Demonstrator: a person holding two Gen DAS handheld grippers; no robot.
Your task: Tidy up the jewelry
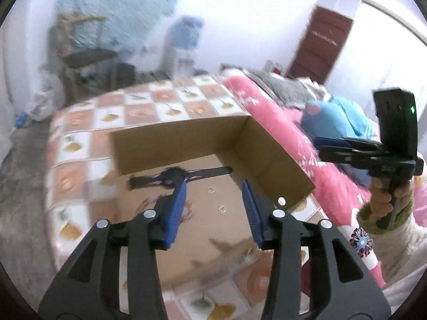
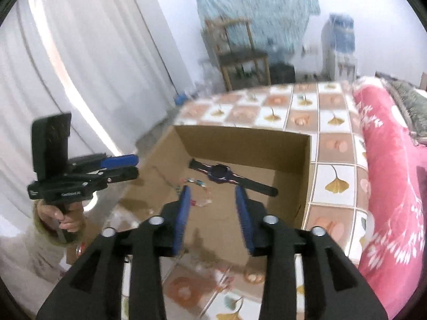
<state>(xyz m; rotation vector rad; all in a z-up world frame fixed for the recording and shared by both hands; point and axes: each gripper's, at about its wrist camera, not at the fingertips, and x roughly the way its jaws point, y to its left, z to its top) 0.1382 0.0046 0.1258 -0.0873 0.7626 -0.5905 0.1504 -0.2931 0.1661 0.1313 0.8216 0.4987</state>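
An open cardboard box (image 1: 269, 149) (image 2: 307, 165) lies on a tiled-pattern bed cover. Inside it rests a dark wristwatch (image 1: 174, 176) (image 2: 221, 174) with its strap laid out flat, and a beaded bracelet (image 2: 198, 192) lies near it. Two small gold rings (image 1: 221, 209) sit on the box floor. My left gripper (image 1: 213, 189) hovers above the box, open, nothing between its blue pads. My right gripper (image 2: 213, 194) also hangs over the box, open and empty. Each gripper shows in the other's view, held by a hand (image 1: 384, 200) (image 2: 64, 213).
A pink patterned blanket (image 2: 392, 176) (image 1: 269, 112) runs along the right of the bed. A blue bundle (image 1: 336, 117) lies on it. A wooden chair (image 2: 240, 53), a water dispenser (image 2: 339, 45), white curtains (image 2: 80, 53) and a brown door (image 1: 320, 45) stand beyond.
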